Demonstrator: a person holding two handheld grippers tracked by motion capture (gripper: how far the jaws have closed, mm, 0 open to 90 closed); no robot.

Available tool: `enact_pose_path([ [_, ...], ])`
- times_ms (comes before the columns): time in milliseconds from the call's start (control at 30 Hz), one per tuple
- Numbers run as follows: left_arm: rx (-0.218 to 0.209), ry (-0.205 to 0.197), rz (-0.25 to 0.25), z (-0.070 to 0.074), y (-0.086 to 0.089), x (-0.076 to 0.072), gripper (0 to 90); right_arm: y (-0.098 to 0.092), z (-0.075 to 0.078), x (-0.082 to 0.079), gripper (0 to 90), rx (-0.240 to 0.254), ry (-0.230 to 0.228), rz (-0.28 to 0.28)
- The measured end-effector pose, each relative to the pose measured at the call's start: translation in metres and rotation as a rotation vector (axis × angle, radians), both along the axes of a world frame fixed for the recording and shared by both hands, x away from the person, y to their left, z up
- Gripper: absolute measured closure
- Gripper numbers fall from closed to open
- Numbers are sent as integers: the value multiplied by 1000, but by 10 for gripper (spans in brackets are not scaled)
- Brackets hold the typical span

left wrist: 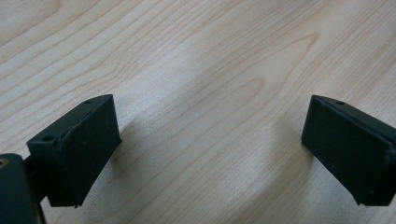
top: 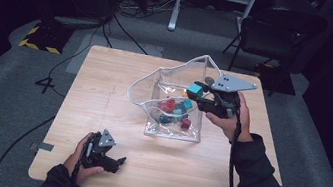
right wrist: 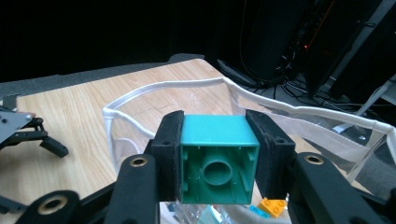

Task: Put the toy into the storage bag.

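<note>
Right hand-held gripper (right wrist: 218,161): jaws clamped on the two sides of a teal hollow plastic building block (right wrist: 219,158), its open underside facing the camera, held above the open mouth of a clear plastic pouch with white edging (top: 156,79). Pouch: stands on the light wooden worktop (top: 103,93) and contains red, teal and orange blocks. Left hand-held gripper (top: 111,160): jaws spread apart, holding nothing, low over the worktop's near edge.
</note>
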State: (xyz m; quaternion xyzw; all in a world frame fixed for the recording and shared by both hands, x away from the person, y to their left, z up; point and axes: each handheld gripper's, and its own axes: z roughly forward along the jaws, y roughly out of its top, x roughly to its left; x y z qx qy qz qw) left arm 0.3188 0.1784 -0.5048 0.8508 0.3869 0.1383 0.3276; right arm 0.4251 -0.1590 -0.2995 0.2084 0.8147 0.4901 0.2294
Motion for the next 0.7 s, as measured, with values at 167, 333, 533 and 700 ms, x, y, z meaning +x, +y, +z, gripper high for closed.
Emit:
enact_pose_path([
  [167,0,0,0,0,0,0,45,3,3,7,594,-6,2,-18],
  [333,0,1,0,0,0,0,45,3,5,17,594,-7,9,-41],
  [533,0,1,0,0,0,0,45,6,4,29,595,-18,17,-60],
  [700,-1,2,0,0,0,0,45,8,1,40,595,-15,33,-80],
])
